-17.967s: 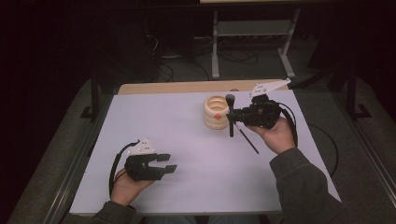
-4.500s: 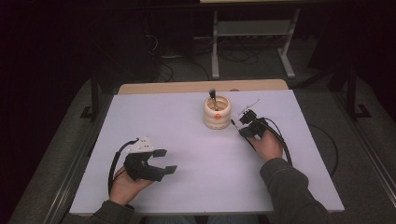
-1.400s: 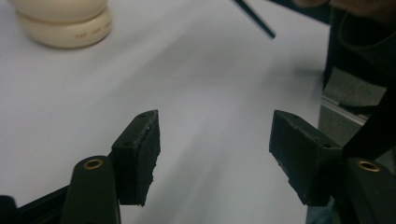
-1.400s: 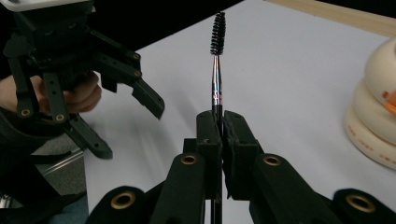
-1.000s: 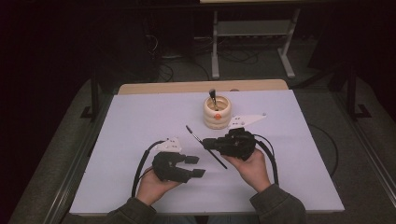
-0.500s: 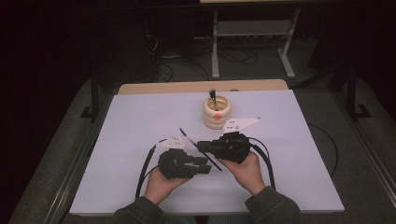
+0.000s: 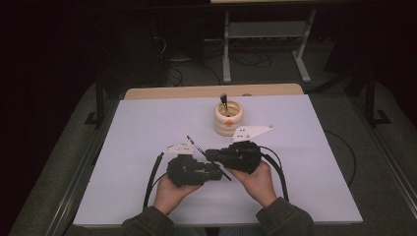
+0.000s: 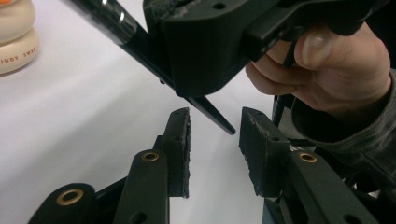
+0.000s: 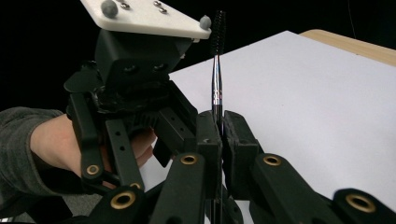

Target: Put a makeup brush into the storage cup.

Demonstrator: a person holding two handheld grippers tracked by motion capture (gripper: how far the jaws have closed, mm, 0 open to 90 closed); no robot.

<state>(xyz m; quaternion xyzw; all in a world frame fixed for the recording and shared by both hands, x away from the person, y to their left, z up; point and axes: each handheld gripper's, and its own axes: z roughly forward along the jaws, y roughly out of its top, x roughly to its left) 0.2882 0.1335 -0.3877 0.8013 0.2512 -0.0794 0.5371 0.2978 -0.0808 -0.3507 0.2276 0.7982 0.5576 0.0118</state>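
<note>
High view: the cream holder (image 7: 225,119) holds one upright brush (image 7: 223,102).

Two black two-jaw tools: the left tool (image 7: 216,172) and the right tool (image 7: 210,155). Two slim black brushes: one brush (image 7: 209,157) in the right tool, one brush (image 7: 223,103) standing in the holder. One cream ribbed round holder (image 7: 227,120). One white-topped bench (image 7: 147,132).
</note>
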